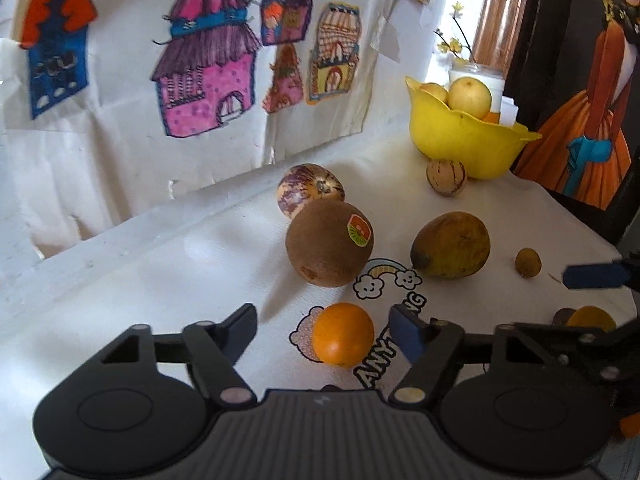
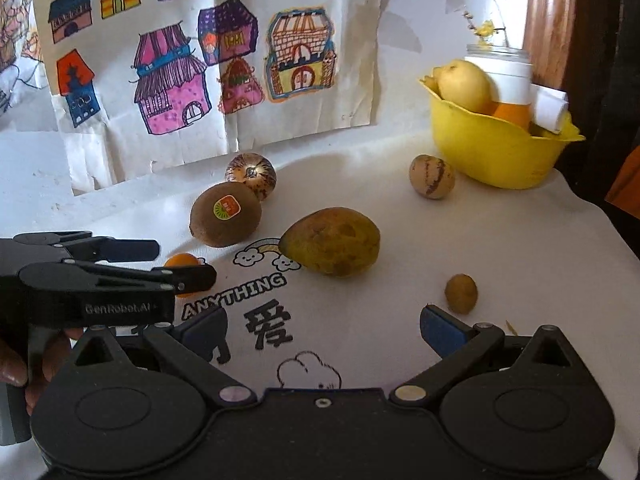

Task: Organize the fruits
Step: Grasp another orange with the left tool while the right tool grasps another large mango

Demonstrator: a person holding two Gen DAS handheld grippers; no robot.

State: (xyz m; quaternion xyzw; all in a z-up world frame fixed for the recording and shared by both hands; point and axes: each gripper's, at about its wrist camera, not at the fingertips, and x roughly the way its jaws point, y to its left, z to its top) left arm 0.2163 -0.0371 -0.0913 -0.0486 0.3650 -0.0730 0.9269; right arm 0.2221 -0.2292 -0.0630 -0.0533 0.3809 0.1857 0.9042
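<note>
Jaws of my left gripper (image 1: 323,334) straddle the orange (image 1: 343,334) on the bench (image 1: 160,280), pads not touching; right gripper (image 2: 323,330) gapes empty; off-centre squeeze could roll it away.

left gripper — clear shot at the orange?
Probably yes. The orange lies on the cloth between the left gripper fingers, jaws open, nothing in between; the kiwi sits farther back.

A table covered by a white printed cloth (image 2: 460,240) is observed. Directly on it are found an orange (image 1: 343,334), a kiwi (image 1: 329,243) touching a purple-striped fruit (image 1: 310,190), a brown pear (image 1: 451,245), a small brown fruit (image 1: 528,263), a pale striped fruit (image 1: 446,178) and a yellow bowl (image 1: 464,140).
</note>
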